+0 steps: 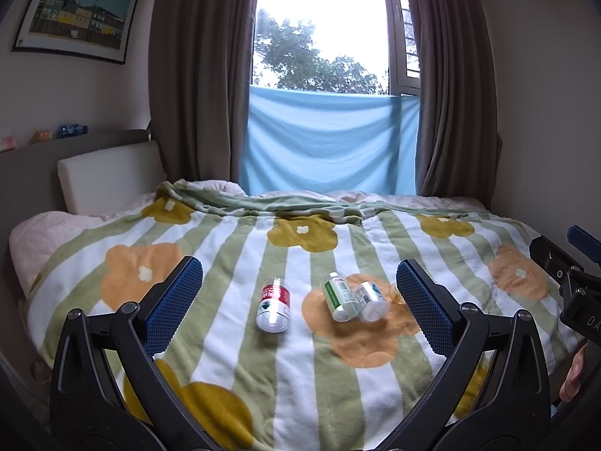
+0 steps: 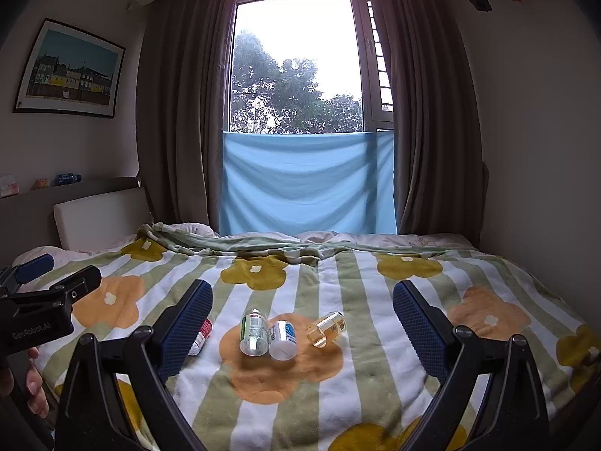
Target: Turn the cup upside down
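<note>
Four small bottles lie on their sides on the flowered striped blanket (image 1: 233, 263). A red-labelled one (image 1: 274, 306) lies left, also seen partly behind my right gripper's left finger (image 2: 203, 332). A green-labelled one (image 1: 338, 296) (image 2: 254, 332) and a blue-and-white one (image 1: 371, 298) (image 2: 282, 339) lie together. An amber clear one (image 2: 326, 329) lies to their right, mostly hidden behind a finger in the left wrist view (image 1: 397, 292). No cup shows. My left gripper (image 1: 299, 302) and right gripper (image 2: 303, 325) are both open and empty, held above the near part of the bed.
The bed runs back to a window with grey curtains (image 1: 195, 86) and a blue cloth (image 1: 330, 143). A white headboard cushion (image 1: 109, 176) stands at the left. A framed picture (image 1: 77, 11) hangs above it. Each gripper shows at the edge of the other's view (image 1: 574, 285) (image 2: 41, 308).
</note>
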